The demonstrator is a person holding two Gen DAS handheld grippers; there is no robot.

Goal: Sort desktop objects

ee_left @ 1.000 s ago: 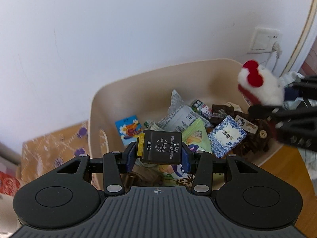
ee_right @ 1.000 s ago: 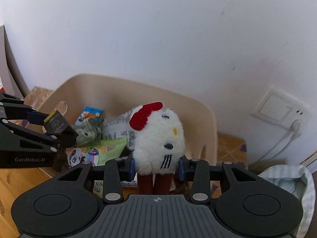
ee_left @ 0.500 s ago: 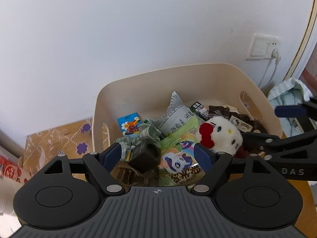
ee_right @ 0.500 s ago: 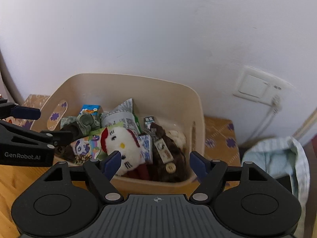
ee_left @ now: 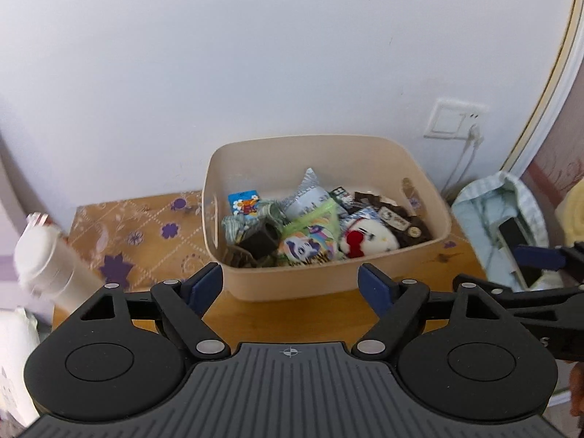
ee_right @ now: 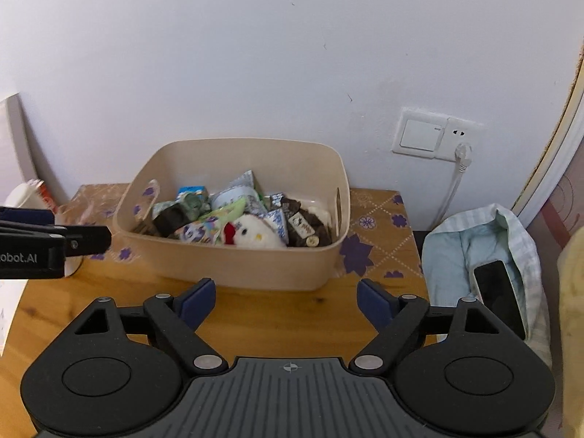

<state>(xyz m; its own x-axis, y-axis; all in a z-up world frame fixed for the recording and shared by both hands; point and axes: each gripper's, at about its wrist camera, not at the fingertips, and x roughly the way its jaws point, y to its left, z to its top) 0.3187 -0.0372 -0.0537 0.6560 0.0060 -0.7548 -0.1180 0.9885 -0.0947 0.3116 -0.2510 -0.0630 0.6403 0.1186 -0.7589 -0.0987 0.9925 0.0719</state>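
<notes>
A beige plastic bin (ee_left: 427,197) (ee_right: 233,266) stands on the wooden table against the wall, full of several snack packets and small toys. A white plush with a red bow (ee_left: 368,241) (ee_right: 255,235) lies in it at the front. A small dark box (ee_left: 261,242) (ee_right: 169,217) lies in its left part. My left gripper (ee_left: 290,286) is open and empty, held back from the bin's front wall. My right gripper (ee_right: 286,297) is open and empty, also in front of the bin.
A white bottle (ee_left: 47,266) stands left of the bin on a patterned cloth (ee_left: 146,233). A pale cloth bag with a phone (ee_right: 496,299) lies to the right, off the table. A wall switch with a plugged socket (ee_right: 436,135) is behind.
Both grippers opened and dropped their loads into the bin: the dark box from the left, the plush from the right. Both have since pulled back from the bin.
</notes>
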